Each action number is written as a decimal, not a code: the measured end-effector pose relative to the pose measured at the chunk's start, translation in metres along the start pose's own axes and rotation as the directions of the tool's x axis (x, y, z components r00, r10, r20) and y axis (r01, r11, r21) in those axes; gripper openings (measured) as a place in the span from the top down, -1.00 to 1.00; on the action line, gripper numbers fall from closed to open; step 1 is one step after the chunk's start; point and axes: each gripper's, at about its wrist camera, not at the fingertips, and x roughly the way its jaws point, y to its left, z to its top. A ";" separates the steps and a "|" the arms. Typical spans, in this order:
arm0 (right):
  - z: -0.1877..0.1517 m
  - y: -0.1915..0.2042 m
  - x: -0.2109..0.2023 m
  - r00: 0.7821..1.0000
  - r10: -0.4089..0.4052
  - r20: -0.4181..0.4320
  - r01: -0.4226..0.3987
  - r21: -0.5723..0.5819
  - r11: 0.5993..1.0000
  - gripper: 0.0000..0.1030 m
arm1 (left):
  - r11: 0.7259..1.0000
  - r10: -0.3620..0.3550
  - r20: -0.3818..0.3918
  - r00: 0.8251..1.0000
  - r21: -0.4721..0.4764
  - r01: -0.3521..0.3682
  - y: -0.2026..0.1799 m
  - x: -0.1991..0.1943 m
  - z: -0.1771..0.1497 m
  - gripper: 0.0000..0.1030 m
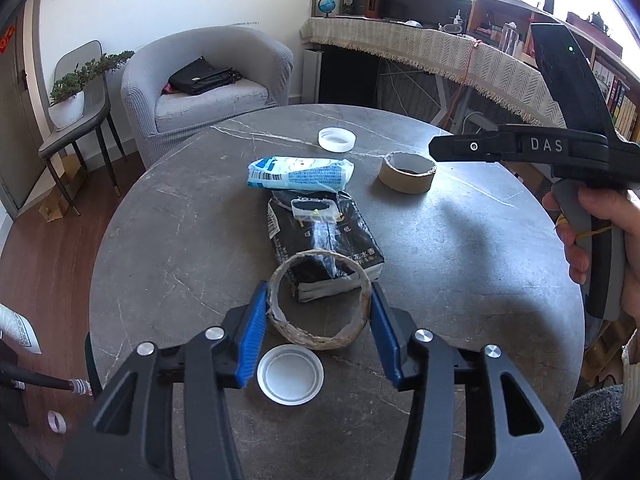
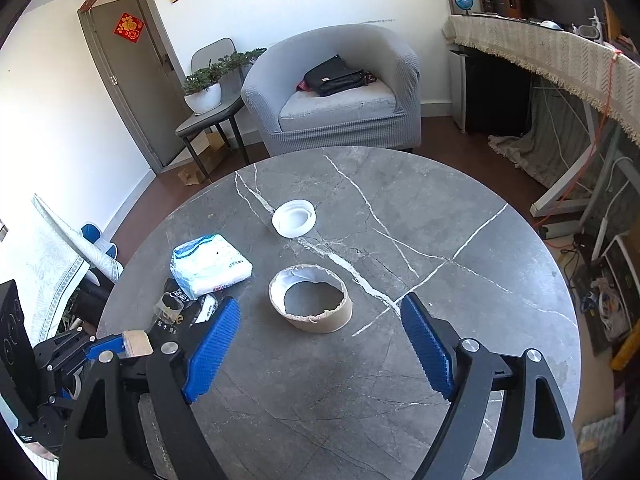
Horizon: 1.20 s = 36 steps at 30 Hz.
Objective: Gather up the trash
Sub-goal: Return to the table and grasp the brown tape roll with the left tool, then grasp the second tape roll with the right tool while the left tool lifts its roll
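Left gripper (image 1: 318,308) angled down clamping cardboard ring (image 1: 319,300), right gripper (image 2: 320,344) spread, empty.

The round table (image 2: 460,220) is dark grey stone with white veins. Both cardboard rings (image 1: 320,304) are brown, the lids (image 1: 290,374) white, one packet (image 1: 300,174) blue-and-white, another (image 1: 324,252) seemingly black; gripper pads (image 2: 214,350) ribbed blue.

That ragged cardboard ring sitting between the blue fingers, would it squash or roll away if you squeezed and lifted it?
The cardboard ring is probably very light, being a hollow tape core with thin walls. Its torn, wavy rim suggests soft board that could squash oval under the left gripper and its ribbed fingers, which already flank it closely. Lying flat on the table, it seems unlikely to roll.
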 end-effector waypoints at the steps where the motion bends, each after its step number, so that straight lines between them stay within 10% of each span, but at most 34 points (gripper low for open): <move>1: 0.000 0.001 0.001 1.000 -0.002 -0.001 0.001 -0.002 1.000 -0.64 | 1.000 -0.005 0.003 1.000 -0.005 0.005 0.001 -0.002 0.000 0.00; 20: 0.004 0.031 0.036 0.988 -0.149 -0.044 0.142 -0.137 0.980 -0.64 | 0.987 -0.085 0.096 0.992 -0.129 0.097 0.030 -0.035 0.006 0.00; 29: 0.004 0.037 0.053 0.976 -0.202 -0.088 0.187 -0.149 0.971 -0.03 | 0.977 -0.056 0.148 0.987 -0.197 0.085 0.059 -0.058 0.002 0.00; 36: 0.014 0.050 0.040 0.987 -0.156 -0.035 0.151 -0.119 0.981 -0.03 | 0.955 -0.011 0.186 0.982 -0.290 0.065 0.091 -0.077 -0.002 0.00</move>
